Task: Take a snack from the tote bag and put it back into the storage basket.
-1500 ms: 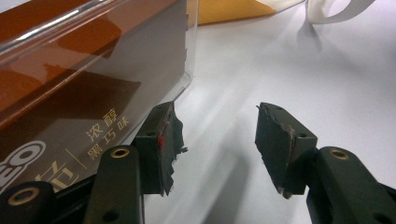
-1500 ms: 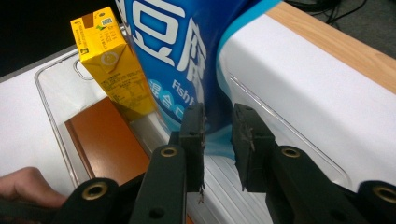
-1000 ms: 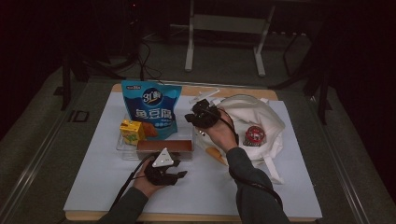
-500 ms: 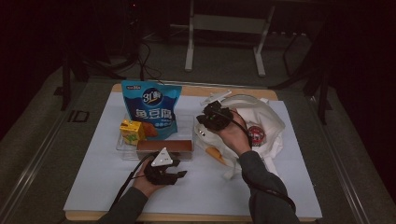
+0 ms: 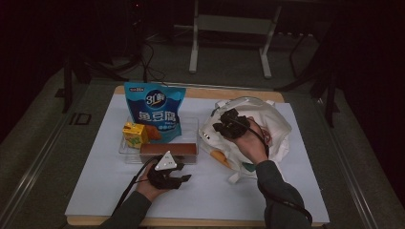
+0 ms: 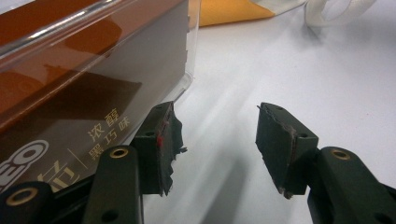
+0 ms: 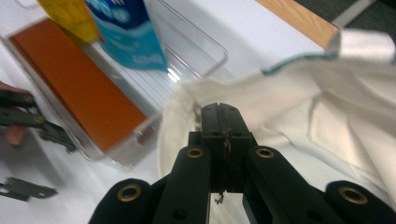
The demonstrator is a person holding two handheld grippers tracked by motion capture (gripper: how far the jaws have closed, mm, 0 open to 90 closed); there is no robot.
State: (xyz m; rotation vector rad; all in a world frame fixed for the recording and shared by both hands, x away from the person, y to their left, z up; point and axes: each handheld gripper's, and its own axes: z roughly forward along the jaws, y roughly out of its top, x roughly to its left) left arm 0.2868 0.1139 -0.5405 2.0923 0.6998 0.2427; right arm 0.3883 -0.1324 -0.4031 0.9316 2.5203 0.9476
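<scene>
My left gripper (image 5: 184, 174) rests on the white table sheet just in front of the clear tray (image 5: 191, 126). Its jaws are open (image 6: 219, 144) with only bare sheet between the pads, and the long brown box (image 6: 70, 93) sits behind the tray wall right beside the left pad. My right gripper (image 5: 220, 125) hovers over the left rim of the white cloth bag (image 5: 272, 124). Its jaws are shut (image 7: 222, 121), tips against the bag's cream rim (image 7: 327, 93), and I see nothing between them.
The tray also holds a blue snack pouch (image 5: 155, 107) standing upright and a small yellow carton (image 5: 134, 133). An orange item (image 5: 219, 156) lies at the bag's near left edge. Bare sheet runs along the front of the table. Metal stand legs stand beyond the far edge.
My right gripper has travelled to the right, from beside the tray's right end to over the cloth bag. The left gripper has stayed where it was.
</scene>
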